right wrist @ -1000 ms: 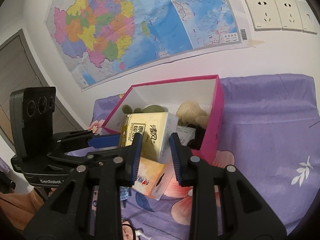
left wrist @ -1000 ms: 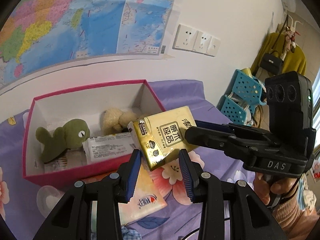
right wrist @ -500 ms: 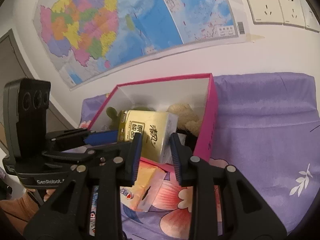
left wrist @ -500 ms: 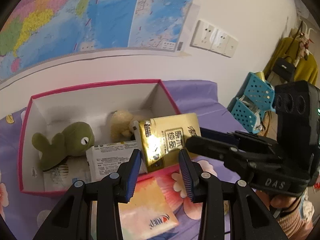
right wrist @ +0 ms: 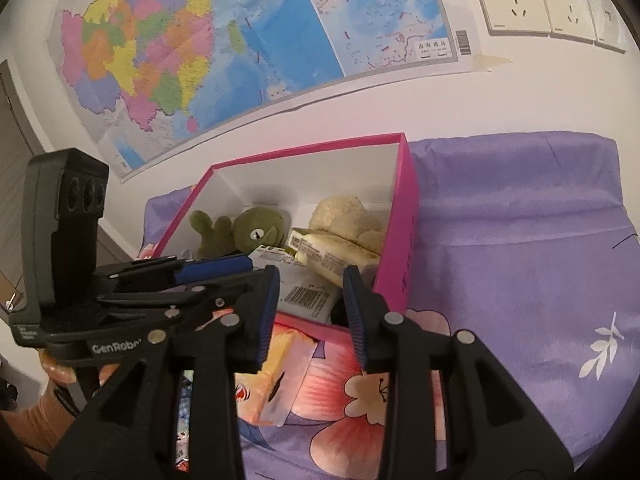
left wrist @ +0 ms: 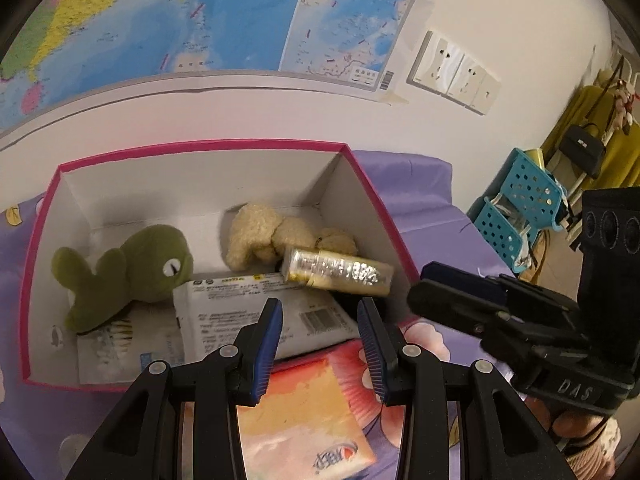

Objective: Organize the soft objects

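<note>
The pink-walled, white-lined cardboard box [left wrist: 362,184] stood on the purple floral bedsheet [right wrist: 520,240], and everything else is placed from it. Inside it lay a green plush turtle [left wrist: 128,276] toward the left wall, a cream plush toy [left wrist: 276,236] toward the right wall, a white plastic tissue pack with a barcode [left wrist: 256,316] against the near wall, and the gold-wrapped tissue pack [left wrist: 338,274] tilted across the white pack and the cream toy by the right wall. The left gripper [left wrist: 320,344] hovered over the box's near rim, its blue-padded jaws apart and holding nothing; the right gripper [right wrist: 308,312] hung just outside the near right corner, likewise spread and empty. The likely next item, an orange-and-pink soft tissue packet [left wrist: 300,412], lay flat on the sheet just outside the near wall, directly below and behind the left gripper's fingertips, its long axis running away from the box. The left gripper appeared nearer to it. The left wrist view showed the packet's full printed face, whereas the right wrist view showed only its edge [right wrist: 276,384] between the jaws, and alone revealed a second small item's blue-and-white wrapper [right wrist: 184,408] beside it, too hidden to identify.
</note>
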Available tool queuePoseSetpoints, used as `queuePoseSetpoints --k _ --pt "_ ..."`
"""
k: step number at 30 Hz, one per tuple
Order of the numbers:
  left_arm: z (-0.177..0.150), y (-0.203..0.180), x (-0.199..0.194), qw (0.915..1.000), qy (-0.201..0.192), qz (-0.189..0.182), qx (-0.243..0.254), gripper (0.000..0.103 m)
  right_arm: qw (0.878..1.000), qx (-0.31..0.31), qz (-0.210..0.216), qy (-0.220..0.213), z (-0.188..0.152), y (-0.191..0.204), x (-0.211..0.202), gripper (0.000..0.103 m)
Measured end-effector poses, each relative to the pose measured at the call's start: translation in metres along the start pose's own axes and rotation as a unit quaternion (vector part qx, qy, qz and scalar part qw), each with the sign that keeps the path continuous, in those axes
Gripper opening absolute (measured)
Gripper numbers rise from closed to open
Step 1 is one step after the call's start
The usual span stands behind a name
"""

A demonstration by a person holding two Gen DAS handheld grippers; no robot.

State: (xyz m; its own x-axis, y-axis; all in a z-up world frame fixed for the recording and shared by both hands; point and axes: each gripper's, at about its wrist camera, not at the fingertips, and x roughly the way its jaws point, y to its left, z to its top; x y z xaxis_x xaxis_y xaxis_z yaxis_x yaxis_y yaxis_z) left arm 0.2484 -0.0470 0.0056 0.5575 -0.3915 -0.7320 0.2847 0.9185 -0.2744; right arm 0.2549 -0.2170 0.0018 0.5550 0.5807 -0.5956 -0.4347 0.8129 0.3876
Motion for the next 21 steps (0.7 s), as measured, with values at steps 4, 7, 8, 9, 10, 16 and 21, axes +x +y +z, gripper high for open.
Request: queuePoseSetpoints --k 4,7,8,9,10,16,21 --pt "-0.011 -0.002 -0.015 0.9998 -0.012 -0.002 0.015 0.038 1.0 -0.004 0.008 -0.003 -0.005 0.002 -0.01 0.035" --pt "-0.021 -0.005 -0.029 0.9993 -0.023 -0.011 0.026 0.038 1.0 -0.005 0.014 -0.006 -0.008 0.006 -0.016 0.035" --pt "-0.024 -0.006 -0.033 0.9992 -0.026 -0.013 0.029 0.038 1.0 -0.006 0.017 -0.006 -0.01 0.007 -0.019 0.035" --pt "-0.027 -0.007 -0.039 0.9988 -0.03 -0.014 0.036 0.038 1.0 -0.007 0.02 -0.006 -0.012 0.009 -0.021 0.035" --pt "-0.032 -0.009 -0.045 0.9984 -0.034 -0.017 0.042 0.04 1.0 -0.009 0.023 -0.007 -0.014 0.011 -0.025 0.035" --pt "-0.059 -0.017 -0.079 0.9956 -0.056 -0.023 0.071 0.041 0.998 -0.016 0.062 -0.002 -0.028 0.022 -0.043 0.038" --pt "-0.084 -0.006 -0.098 0.996 -0.065 -0.013 0.059 0.043 0.994 -0.024 0.103 0.004 -0.042 0.034 -0.058 0.043"
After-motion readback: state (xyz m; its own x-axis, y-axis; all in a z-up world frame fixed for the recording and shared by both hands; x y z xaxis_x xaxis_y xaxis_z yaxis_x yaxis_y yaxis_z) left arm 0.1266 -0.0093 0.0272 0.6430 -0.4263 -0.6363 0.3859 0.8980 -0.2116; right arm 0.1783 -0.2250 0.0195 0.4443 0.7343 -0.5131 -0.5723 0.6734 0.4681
